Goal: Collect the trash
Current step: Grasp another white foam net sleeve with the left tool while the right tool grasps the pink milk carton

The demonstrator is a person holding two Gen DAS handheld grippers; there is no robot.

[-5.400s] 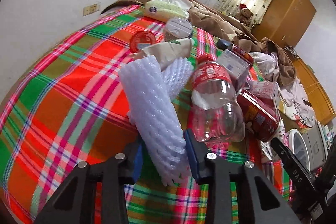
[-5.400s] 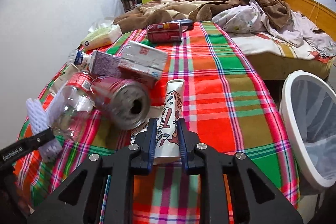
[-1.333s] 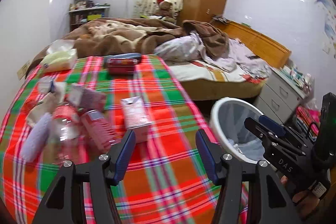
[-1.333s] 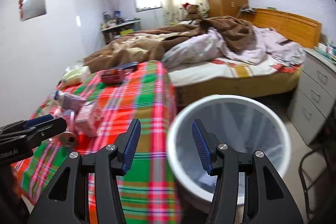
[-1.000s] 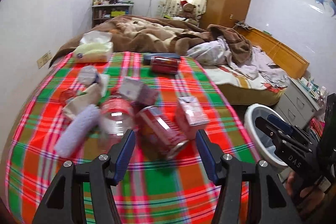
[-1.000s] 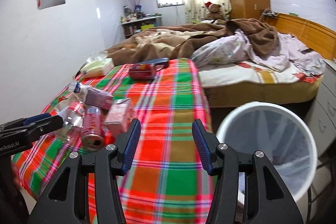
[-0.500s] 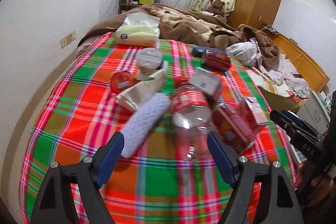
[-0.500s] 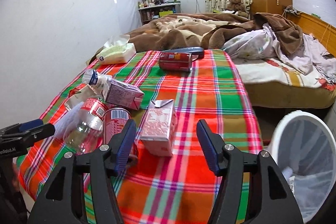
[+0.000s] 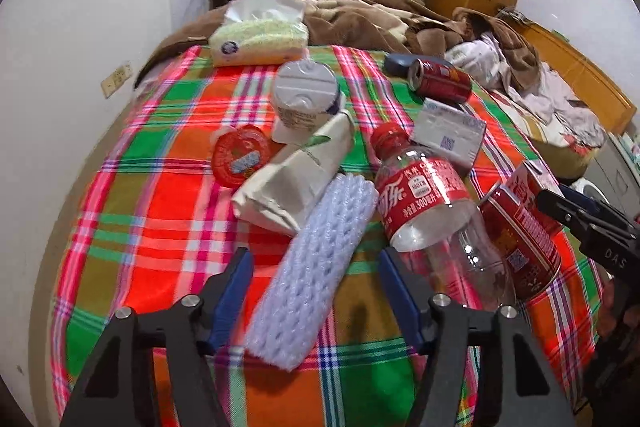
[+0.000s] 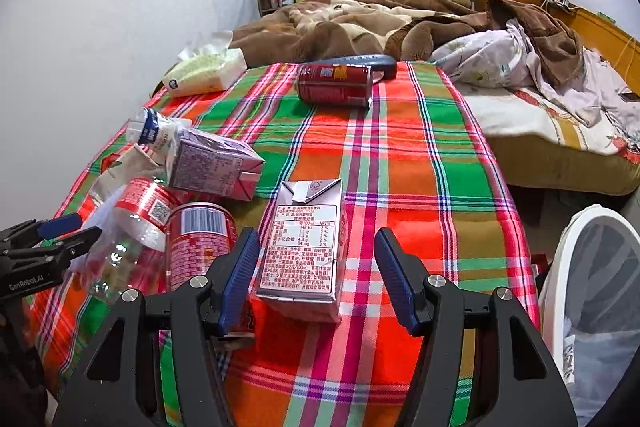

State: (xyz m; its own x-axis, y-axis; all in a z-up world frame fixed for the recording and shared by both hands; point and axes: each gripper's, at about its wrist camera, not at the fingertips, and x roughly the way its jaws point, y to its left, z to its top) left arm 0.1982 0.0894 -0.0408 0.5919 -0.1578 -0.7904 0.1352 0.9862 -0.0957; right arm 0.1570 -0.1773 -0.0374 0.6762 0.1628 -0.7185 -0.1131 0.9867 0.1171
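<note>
Both grippers angle down over a plaid cloth [image 10: 420, 163] strewn with trash. The left gripper [image 9: 316, 297] has just narrowed its jaws, yet they stand spread either side of a white foam sleeve [image 9: 316, 275], not pressing it. The sleeve lies flat, its long axis running away from the gripper and leaning right. The right gripper [image 10: 316, 279] is spread around a pink carton [image 10: 304, 247] lying on its side, top pointing away; the pads stand clear. A white bin [image 10: 592, 291] stands right of the cloth.
</note>
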